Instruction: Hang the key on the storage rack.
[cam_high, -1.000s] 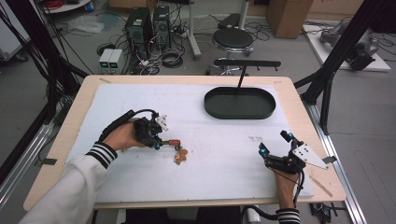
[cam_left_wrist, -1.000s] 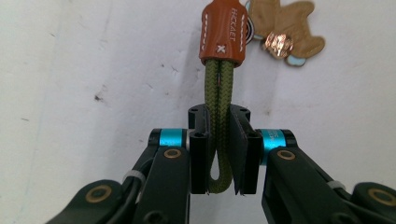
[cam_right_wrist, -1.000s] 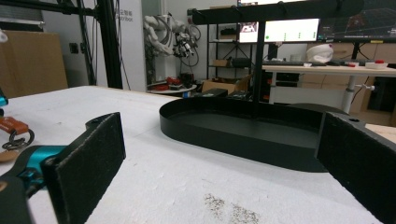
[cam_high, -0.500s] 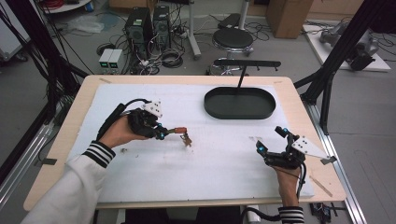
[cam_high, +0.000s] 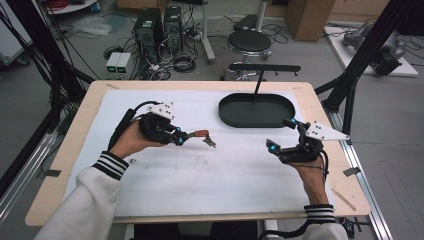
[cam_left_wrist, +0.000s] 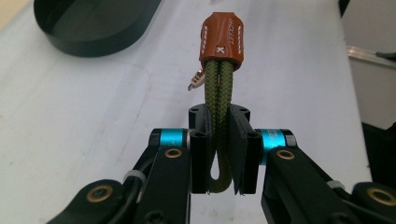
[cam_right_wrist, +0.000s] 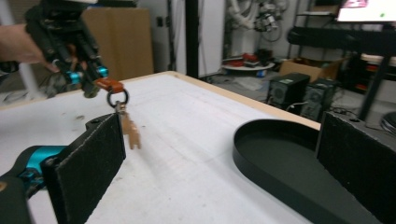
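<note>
Jaws on the left gripper (cam_left_wrist: 218, 154) at the bottom of its own view are clamped tight on the green cord loop of a keychain (cam_left_wrist: 219, 88), so the cord sticks up through the middle of the frame to a brown leather tab, with a small metal bit peeking out on the left of it. In the high view the same left gripper (cam_high: 186, 137) sits left of centre, and the keychain (cam_high: 202, 136) hangs off its tip, lifted clear of the white table cover (cam_high: 210, 180).

Lower right of centre in that view, the right gripper (cam_high: 282, 136) has its jaws wide apart, nothing between them. Its own view shows the two black pads at the bottom left and right edges, with the keychain (cam_right_wrist: 119, 109) dangling in the upper left, ring and key swinging free under the leather tab.

Further back, the black oval tray (cam_high: 257, 111) is up in the centre-right of the high view, well apart from the keychain.

My guess is the keychain goes in the tray. Worry: the grip is only on a thin cord loop, so a quick swing could let the dangling key snag the tray rim, or the cord could slide out of the pads and drop short on the cover.
</note>
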